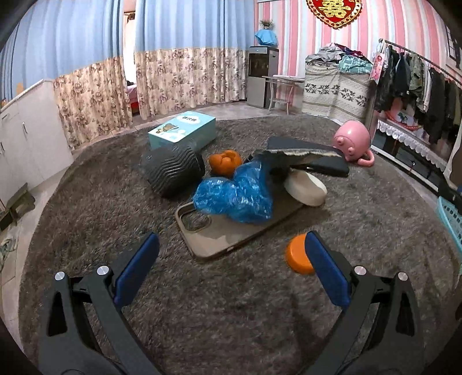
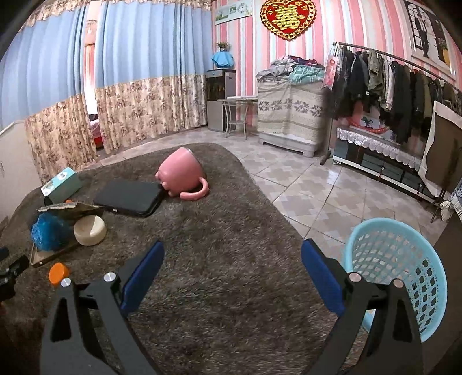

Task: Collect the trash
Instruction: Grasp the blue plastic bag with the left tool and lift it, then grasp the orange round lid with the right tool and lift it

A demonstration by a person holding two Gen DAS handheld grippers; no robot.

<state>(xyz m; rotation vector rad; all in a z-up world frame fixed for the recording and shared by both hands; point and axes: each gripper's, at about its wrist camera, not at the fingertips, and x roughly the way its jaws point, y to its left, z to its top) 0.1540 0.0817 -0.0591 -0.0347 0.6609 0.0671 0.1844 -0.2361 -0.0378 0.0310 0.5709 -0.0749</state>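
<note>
Both my grippers, left [image 1: 231, 271] and right [image 2: 232, 277], gaped wide, empty, over shaggy grey-brown carpet [image 1: 231, 317]; round orange plastic cap [image 1: 297, 253] touched left's 3 o'clock finger.

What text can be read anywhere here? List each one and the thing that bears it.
"囍": gold double-happiness character on the red heart wall ornament.
Teal tissue box: dark characters on the white oval on its top, too blurred to read.
Pink hanging tag on the clothes rack: print too small to read.
Nothing else legible.
</note>
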